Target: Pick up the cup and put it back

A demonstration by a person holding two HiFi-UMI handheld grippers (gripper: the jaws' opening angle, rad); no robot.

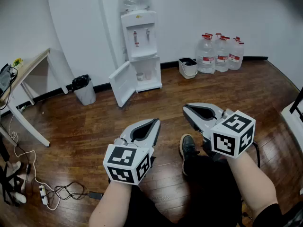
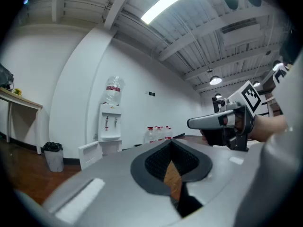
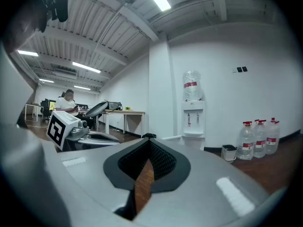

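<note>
While nothing is gripped, step: pick-up unstarted.
Tools: left tool point(image 1: 155, 122), right tool point(image 1: 185, 109) closed, empty.
Cup point(image 1: 140, 76): perhaps inside far dispenser point(image 1: 138, 34).
Next: approach, open one tool.

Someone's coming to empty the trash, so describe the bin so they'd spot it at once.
Find the white water dispenser against the far wall. The bin stands to its left, between it and the table. It is grey with a black bag, unlike the white bucket on the dispenser's right.
</note>
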